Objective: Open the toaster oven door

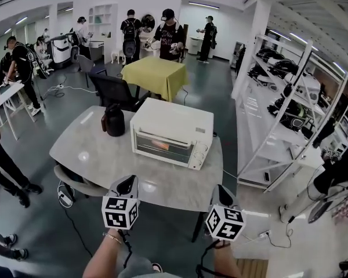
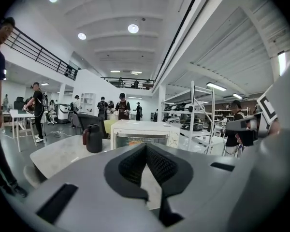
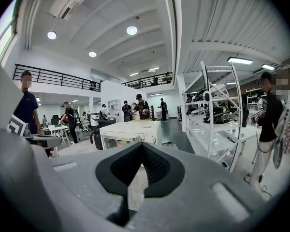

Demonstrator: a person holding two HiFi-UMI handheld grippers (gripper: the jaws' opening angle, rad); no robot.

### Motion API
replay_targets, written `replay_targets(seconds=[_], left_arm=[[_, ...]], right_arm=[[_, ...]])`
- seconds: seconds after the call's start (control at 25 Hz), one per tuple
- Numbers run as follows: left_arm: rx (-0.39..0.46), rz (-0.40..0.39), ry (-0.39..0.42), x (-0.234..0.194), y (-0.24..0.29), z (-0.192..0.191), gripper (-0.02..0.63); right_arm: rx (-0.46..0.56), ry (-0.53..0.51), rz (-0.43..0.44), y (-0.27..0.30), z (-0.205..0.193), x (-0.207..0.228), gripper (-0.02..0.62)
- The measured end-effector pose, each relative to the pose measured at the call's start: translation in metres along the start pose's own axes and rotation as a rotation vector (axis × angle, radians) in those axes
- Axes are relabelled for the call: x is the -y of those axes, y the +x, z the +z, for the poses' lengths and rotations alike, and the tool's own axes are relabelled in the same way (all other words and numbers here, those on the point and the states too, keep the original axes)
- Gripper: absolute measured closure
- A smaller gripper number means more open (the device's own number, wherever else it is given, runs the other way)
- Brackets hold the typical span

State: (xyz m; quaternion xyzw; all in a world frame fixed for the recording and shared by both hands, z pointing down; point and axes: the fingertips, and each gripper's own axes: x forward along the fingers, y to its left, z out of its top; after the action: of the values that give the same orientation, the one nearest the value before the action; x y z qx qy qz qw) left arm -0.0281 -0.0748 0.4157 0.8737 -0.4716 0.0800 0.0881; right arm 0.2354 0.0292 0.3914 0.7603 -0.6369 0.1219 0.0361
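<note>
Hovering pre-reach, left claw [image 1: 127, 185] and right claw [image 1: 221, 193] pinched together, empty; toaster oven [image 1: 173, 120] well ahead, likely needing parting for its door [image 1: 162, 146].

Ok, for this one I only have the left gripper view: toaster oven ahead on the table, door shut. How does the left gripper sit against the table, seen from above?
Observer: In the head view the left gripper hangs at the near edge of the table, clearly apart from the toaster oven.
Operator: And the right gripper's jaws? I only catch its cube.
Observer: The right gripper view shows the right gripper with its jaws together and nothing between them.
Operator: Where is it over the table?
Observer: In the head view it is by the table's near right corner, about level with the left gripper.
</note>
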Motion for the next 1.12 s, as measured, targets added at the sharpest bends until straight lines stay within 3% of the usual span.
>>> replay_targets(seconds=[0.4,0.84,1.12], left_arm=[[0.000,0.029,-0.003,-0.045,0.066,0.021,0.601],[0.019,-0.065,0.026,-0.119,0.190,0.075,0.601],[-0.009,-0.110,0.019,-0.144,0.249,0.081,0.601]], right_arm=[[-0.014,0.002,0.006,0.082,0.016,-0.004,0.591],[0.035,0.022,-0.095,0.200,0.066,-0.024,0.591],[0.004,0.039,-0.158,0.243,0.066,-0.022,0.591]])
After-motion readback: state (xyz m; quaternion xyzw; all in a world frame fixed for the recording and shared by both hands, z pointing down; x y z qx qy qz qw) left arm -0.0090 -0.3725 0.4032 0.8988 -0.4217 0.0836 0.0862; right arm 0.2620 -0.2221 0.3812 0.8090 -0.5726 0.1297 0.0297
